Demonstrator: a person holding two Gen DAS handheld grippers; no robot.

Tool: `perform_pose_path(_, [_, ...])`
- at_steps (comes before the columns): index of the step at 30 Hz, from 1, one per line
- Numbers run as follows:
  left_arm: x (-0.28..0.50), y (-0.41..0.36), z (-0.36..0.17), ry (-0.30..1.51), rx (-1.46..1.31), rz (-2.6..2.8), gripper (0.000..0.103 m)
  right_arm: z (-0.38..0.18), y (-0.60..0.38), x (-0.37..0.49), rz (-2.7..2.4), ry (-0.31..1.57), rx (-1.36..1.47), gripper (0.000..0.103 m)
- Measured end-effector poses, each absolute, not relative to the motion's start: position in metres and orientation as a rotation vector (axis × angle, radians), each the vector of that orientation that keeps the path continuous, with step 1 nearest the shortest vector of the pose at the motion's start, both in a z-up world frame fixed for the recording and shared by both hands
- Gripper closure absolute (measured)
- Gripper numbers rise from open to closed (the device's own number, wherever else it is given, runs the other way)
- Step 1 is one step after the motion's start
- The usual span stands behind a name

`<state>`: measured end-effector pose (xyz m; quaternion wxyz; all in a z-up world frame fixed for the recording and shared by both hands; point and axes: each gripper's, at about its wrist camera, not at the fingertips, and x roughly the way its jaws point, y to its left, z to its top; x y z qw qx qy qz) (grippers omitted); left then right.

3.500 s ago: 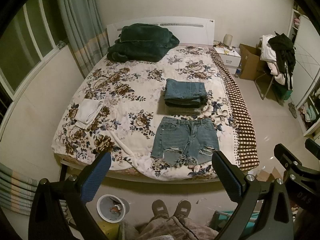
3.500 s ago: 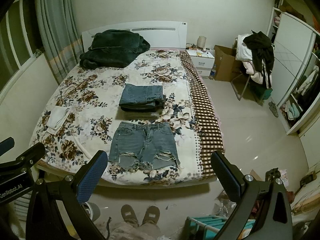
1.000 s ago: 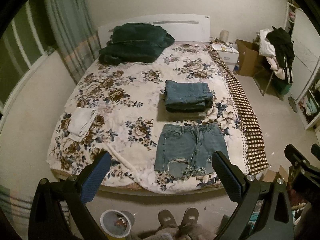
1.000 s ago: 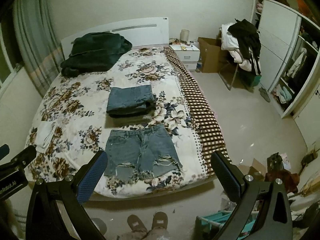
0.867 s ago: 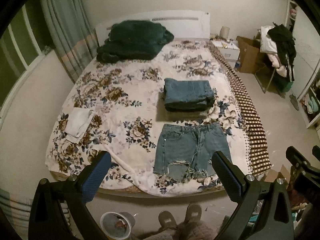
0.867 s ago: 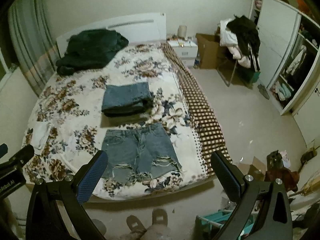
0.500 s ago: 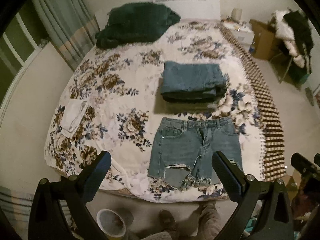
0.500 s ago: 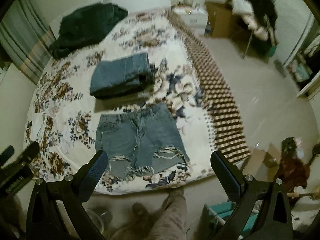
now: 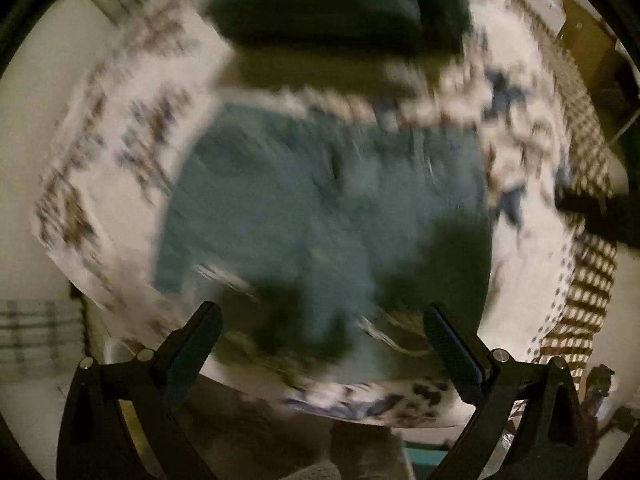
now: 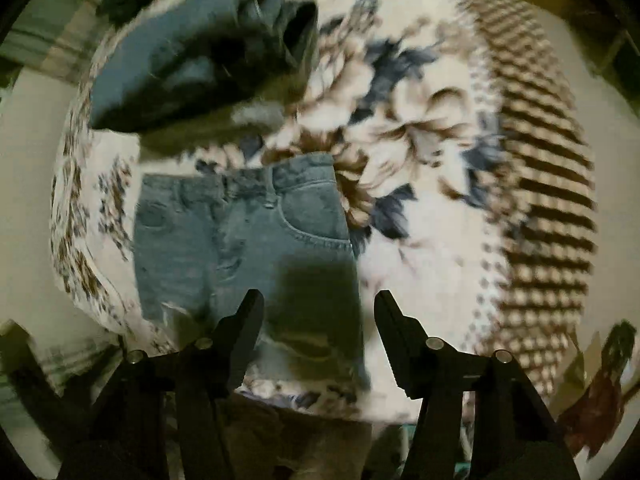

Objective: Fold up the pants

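Left black two-finger gripper [image 9: 322, 340]: jaws spread wide, nothing btwn them, hanging above lower hem of faded blue denim shorts w/ frayed, ripped leg openings [image 9: 320, 208]. Dark shadow patches cast on denim just ahead of fingertips. Left view heavily motion-blurred; little detail readable.

Right black two-finger gripper [image 10: 318, 314]: jaws parted too, but narrower gap than left, empty. Poised over right leg of shorts [image 10: 244, 240], w/ dark shadow on fabric directly btwn fingers. Contact w/ cloth: can't tell.

Shorts lying flat, unfolded, front side up, near foot edge of bed; waistband toward headboard, ragged hems toward bed edge. Pocket seam, belt loops, fly visible in right view.

Beyond waistband, apart from shorts: stack of folded blue denim garments [image 10: 192, 52], same stack in left view as dark blurred block [image 9: 340, 4]. Strip of quilt showing btwn stack and shorts.

Under everything: white quilt w/ brown and navy flower print [image 10: 404, 128], [image 9: 132, 128]. Along right side of bed: brown-and-white checked blanket strip [image 10: 548, 200], [image 9: 588, 280]. Pale floor [image 10: 608, 160] past that. Dark blurred shape at right edge of left view, likely other gripper, not certain.
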<state>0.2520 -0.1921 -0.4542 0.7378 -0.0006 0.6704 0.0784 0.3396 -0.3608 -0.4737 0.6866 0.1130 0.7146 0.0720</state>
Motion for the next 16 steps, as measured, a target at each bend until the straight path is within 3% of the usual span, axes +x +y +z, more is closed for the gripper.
perform_pose_path(6, [0.228, -0.253, -0.533, 1.582, -0.103, 0.163, 0.000, -0.572, -0.357, 0.363, 0.276, 1.662, 0.247, 0.038])
perform_pose_path(14, [0.218, -0.297, -0.571, 1.623, -0.115, 0.186, 0.000, -0.611, -0.341, 0.376, 0.400, 1.615, 0.244, 0.037])
perform_pose_path(15, [0.218, -0.299, -0.572, 1.621, -0.114, 0.192, 0.006, -0.612, -0.339, 0.377, 0.411, 1.606, 0.258, 0.037])
perform_pose_path(16, [0.220, -0.300, -0.573, 1.619, -0.110, 0.194, 0.029, -0.612, -0.337, 0.380, 0.416, 1.602, 0.268, 0.037])
